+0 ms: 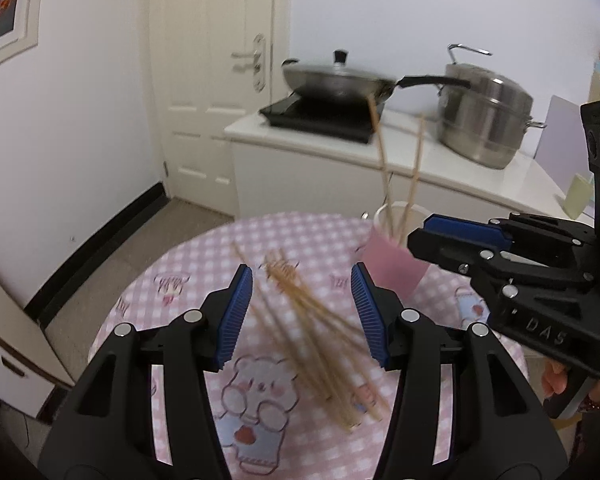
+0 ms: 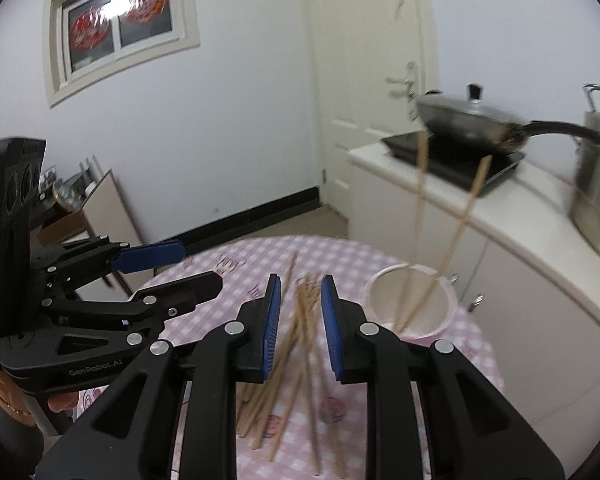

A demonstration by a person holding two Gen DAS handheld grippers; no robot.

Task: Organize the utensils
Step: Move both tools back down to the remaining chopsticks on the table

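Note:
Several wooden chopsticks (image 1: 316, 332) lie in a loose pile on the pink checked tablecloth (image 1: 188, 280); they also show in the right wrist view (image 2: 296, 344). A pink cup (image 1: 392, 260) at the table's far right holds two upright chopsticks (image 1: 384, 152); it shows in the right wrist view (image 2: 412, 304) with its chopsticks (image 2: 448, 248). My left gripper (image 1: 302, 308) is open and empty above the pile. My right gripper (image 2: 300, 328) is open and empty above the pile, left of the cup. Each gripper shows in the other's view: the right (image 1: 424, 232), the left (image 2: 200, 268).
A white counter (image 1: 420, 156) behind the table carries a black induction hob (image 1: 320, 118) with a lidded wok (image 1: 336, 80) and a steel steamer pot (image 1: 484, 116). A white door (image 1: 216, 80) stands at the back. A low side table (image 2: 96, 200) is at the left.

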